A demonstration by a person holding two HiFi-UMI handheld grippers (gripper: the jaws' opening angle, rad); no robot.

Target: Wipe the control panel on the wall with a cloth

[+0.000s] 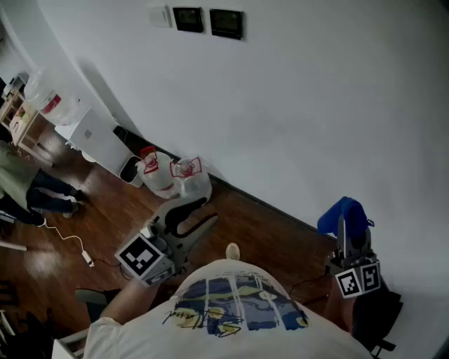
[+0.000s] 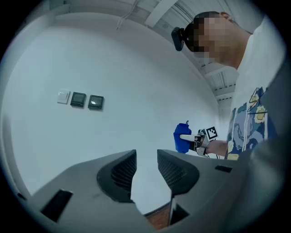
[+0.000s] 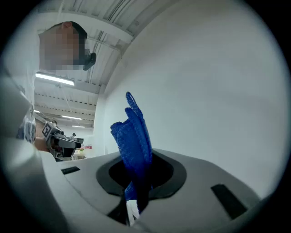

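Note:
Two dark control panels (image 1: 226, 23) and a white switch plate (image 1: 160, 15) sit high on the white wall; they also show in the left gripper view as panels (image 2: 95, 102) far left. My right gripper (image 1: 344, 235) is shut on a blue cloth (image 1: 342, 213), held low at the right, well below the panels. The cloth (image 3: 135, 136) stands up from between the closed jaws. My left gripper (image 1: 198, 212) hangs low in the middle, open with nothing between its fingers (image 2: 122, 172), apart from the wall.
Two water jugs (image 1: 172, 175) with red labels stand at the wall's foot beside a white cabinet (image 1: 95, 139). A cable (image 1: 70, 242) lies on the wooden floor (image 1: 245, 231). A person's legs (image 1: 35, 196) show at far left.

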